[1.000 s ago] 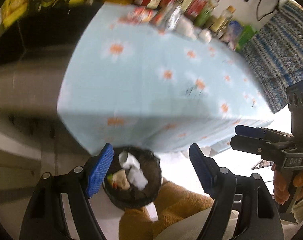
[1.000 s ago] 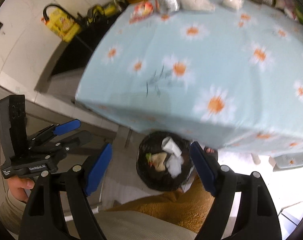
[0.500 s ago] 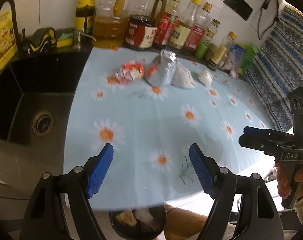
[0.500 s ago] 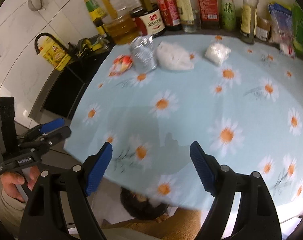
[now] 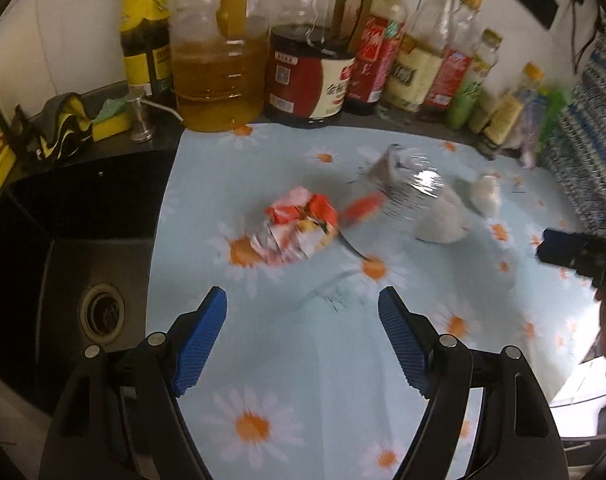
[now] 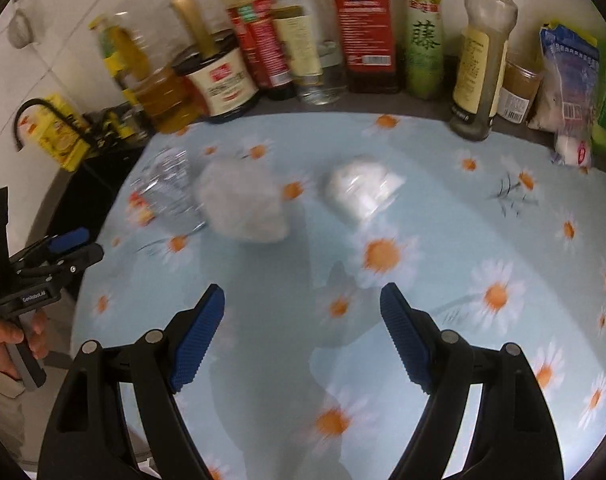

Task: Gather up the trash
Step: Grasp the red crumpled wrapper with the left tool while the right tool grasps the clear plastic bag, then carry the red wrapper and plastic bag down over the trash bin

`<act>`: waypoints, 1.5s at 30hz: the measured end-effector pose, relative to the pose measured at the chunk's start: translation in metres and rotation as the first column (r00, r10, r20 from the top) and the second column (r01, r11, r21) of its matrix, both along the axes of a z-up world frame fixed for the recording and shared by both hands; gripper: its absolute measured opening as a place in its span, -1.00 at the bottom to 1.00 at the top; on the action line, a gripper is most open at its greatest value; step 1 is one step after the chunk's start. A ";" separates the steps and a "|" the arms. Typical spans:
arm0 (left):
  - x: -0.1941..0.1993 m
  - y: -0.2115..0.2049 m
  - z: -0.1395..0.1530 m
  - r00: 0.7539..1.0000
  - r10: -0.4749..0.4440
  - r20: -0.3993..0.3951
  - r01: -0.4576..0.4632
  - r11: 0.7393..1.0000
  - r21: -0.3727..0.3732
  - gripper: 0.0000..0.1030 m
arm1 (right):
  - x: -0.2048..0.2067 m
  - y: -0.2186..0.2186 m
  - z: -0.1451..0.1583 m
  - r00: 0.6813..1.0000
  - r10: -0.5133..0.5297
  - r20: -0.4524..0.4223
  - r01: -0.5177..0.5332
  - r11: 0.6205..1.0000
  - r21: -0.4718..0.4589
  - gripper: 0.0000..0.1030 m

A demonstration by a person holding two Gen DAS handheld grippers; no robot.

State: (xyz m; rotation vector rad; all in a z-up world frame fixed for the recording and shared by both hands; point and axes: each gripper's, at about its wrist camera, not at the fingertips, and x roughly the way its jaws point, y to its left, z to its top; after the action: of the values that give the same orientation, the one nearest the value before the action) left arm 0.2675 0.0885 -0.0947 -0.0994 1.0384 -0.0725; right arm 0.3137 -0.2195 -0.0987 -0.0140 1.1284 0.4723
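Hovering over the table [image 5: 311, 364] with the daisy cloth, both grippers are now looking at the trash that is lying at the far side. 1 second ago both cameras were pointing down at a dark bin below the near edge of the table, with paper already inside it; now the bin is out of view and the bottles [image 6: 367, 36] along the far wall are filling the top of both pictures. I am judging from this that 1 drop is finished and the person is coming back for the next pieces.

The left gripper [image 5: 303, 340] is holding its fingers spread, with nothing between them. Just beyond it, the crumpled red and white wrapper [image 5: 299, 228] is lying on the cloth, and to the right of the wrapper are the crushed clear bottle [image 5: 407, 184] and a white wad.

The right gripper [image 6: 303, 340] is also keeping its fingers spread and empty. Ahead of it, the blurred white wad [image 6: 243, 204] is lying to the left and the clear bag with white content [image 6: 363, 188] is lying a little to the right, both well apart from the fingers.

So 4 pieces are still waiting on the table. The wrapper seems the natural target for the left gripper and the bag or the wad for the right one. The black sink [image 5: 63, 260] is at the left of the table.
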 end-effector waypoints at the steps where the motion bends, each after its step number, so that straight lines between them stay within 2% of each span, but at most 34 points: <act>1: 0.008 0.000 -0.004 1.000 -0.005 -0.006 0.005 1.000 0.010 0.48 | 0.008 -0.002 -0.002 1.000 -0.004 -0.002 0.004 1.000 -0.004 0.54; 7: 0.043 0.000 -0.020 0.998 -0.049 -0.032 0.051 0.997 0.060 0.48 | 0.055 -0.001 -0.015 1.000 0.018 -0.003 -0.019 0.998 -0.066 0.55; 11: 0.059 0.001 -0.029 0.997 -0.045 -0.056 0.048 0.997 0.064 0.48 | 0.071 0.001 -0.022 0.999 0.034 -0.008 -0.035 0.996 -0.078 0.55; 15: 0.069 -0.010 -0.037 0.993 -0.085 -0.079 0.093 0.990 0.104 0.48 | 0.084 -0.001 -0.032 0.999 0.032 -0.028 -0.034 0.996 -0.079 0.55; 18: 0.073 -0.010 -0.039 0.994 -0.084 -0.073 0.091 0.990 0.107 0.48 | 0.091 0.000 -0.037 0.999 0.039 -0.034 -0.042 0.996 -0.081 0.55; 22: 0.078 -0.007 -0.044 0.994 -0.073 -0.080 0.082 0.990 0.111 0.44 | 0.098 0.000 -0.040 0.998 0.048 -0.037 -0.052 0.994 -0.092 0.55; 23: 0.079 -0.006 -0.045 0.994 -0.073 -0.084 0.082 0.991 0.107 0.43 | 0.100 0.001 -0.040 0.998 0.052 -0.035 -0.056 0.994 -0.093 0.48; 25: 0.079 -0.006 -0.048 0.992 -0.080 -0.097 0.091 0.990 0.106 0.15 | 0.101 0.003 -0.040 0.998 0.060 -0.024 -0.062 0.993 -0.099 0.29; 27: 0.079 -0.006 -0.050 0.992 -0.082 -0.099 0.092 0.990 0.109 0.07 | 0.103 0.006 -0.041 0.997 0.071 -0.024 -0.073 0.991 -0.112 0.22; 28: 0.080 -0.008 -0.051 0.992 -0.083 -0.098 0.094 0.990 0.107 -0.07 | 0.104 0.008 -0.042 0.997 0.077 -0.029 -0.080 0.990 -0.113 0.18; 31: 0.080 -0.010 -0.049 0.992 -0.092 -0.081 0.101 0.987 0.123 -0.07 | 0.103 0.012 -0.040 0.996 0.084 -0.010 -0.084 0.989 -0.123 0.17; 45: 0.067 -0.004 -0.037 0.995 -0.085 -0.054 0.090 0.990 0.109 -0.10 | 0.089 0.010 -0.029 0.997 0.076 -0.005 -0.076 0.992 -0.102 0.17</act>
State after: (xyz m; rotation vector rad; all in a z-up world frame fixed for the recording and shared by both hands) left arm 0.3347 0.0849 -0.1316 0.0456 1.0942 -0.0923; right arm 0.4028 -0.2091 -0.1281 -0.1468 1.1549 0.4817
